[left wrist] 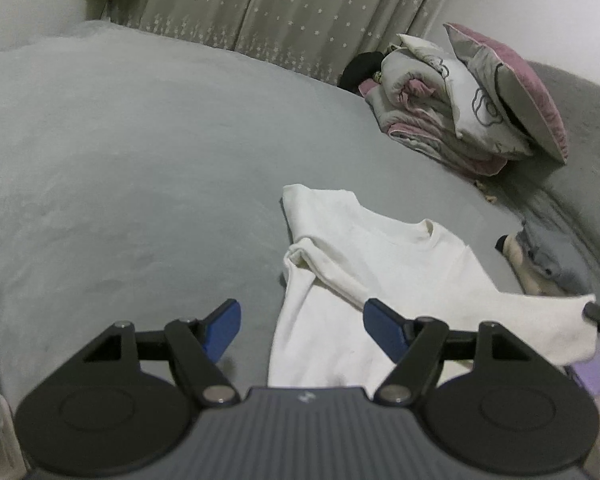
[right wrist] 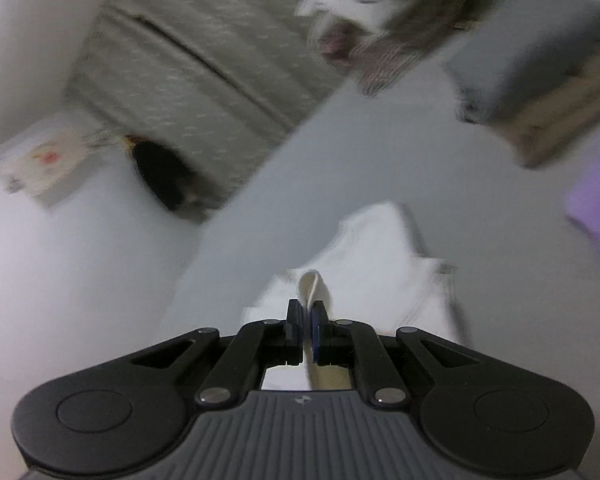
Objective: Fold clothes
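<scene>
While the left gripper (left wrist: 302,330) hangs released over the bed (left wrist: 140,160), blue pads wide apart with nothing between them, the white shirt (left wrist: 380,272) lies on the grey cover just ahead, collar facing away. Its left sleeve is folded in over the body. Its right sleeve is stretched out to the frame's right edge, where a black gripper tip (left wrist: 598,314) holds the cuff. Pillows (left wrist: 480,100) are stacked at the far right of the bed, curtain (left wrist: 280,12) behind. A blue-and-tan bundle (left wrist: 548,264) sits right of the shirt.

Right wrist view is tilted and motion-blurred. Right gripper (right wrist: 307,326) is clenched on a white fold of the shirt (right wrist: 380,264): cloth runs up between the pads and loops over the top. The rest of the shirt trails away across the bed (right wrist: 380,160). Something purple (right wrist: 598,184) at the right edge, too blurred to identify. Curtain (right wrist: 204,64) upper left.
</scene>
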Demonstrator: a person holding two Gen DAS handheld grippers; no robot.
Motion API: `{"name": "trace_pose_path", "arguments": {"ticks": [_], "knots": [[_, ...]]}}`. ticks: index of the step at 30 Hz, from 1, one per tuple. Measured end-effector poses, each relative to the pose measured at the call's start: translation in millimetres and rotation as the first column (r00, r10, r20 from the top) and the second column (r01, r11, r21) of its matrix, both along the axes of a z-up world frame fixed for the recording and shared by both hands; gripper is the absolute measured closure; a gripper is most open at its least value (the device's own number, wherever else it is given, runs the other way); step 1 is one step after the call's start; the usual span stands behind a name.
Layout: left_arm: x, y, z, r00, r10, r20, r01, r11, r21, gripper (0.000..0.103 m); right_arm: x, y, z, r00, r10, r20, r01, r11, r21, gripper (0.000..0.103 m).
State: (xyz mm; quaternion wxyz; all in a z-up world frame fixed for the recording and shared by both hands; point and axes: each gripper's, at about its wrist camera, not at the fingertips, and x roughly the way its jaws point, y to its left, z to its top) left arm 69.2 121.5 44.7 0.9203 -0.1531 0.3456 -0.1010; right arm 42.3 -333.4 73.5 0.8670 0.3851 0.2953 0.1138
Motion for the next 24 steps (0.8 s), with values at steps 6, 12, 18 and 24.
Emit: {"name": "trace_pose_path", "arguments": {"ticks": [6,12,18,24], "knots": [[-1.2,2.2,-1.3,1.000,0.014,0.003,-0.014,1.000,-0.003,0.036,3.9,-10.3,-27.4,0.987,-0.042,-0.154,0.035,0.998,-0.047,0.092],[4.5,7.8,1.1,1.000,0.015,0.012,-0.015,1.000,-0.016,0.048,1.6,7.7,-12.4,0.992,-0.035,-0.125,0.001,0.966,-0.257,0.088],[44.1,8.4,-4.5,0.999,0.029,-0.016,-0.030,0.994,-0.101,0.049,-3.3,91.3,5.2,0.963,0.270,-0.023,-0.230,0.767,-0.599,0.069],[79.4,-1.5,-32.2,0.997,0.030,-0.078,-0.039,0.993,-0.109,0.067,-3.0,157.3,-16.4,0.885,0.458,-0.087,-0.341,0.508,-0.791,0.070]]}}
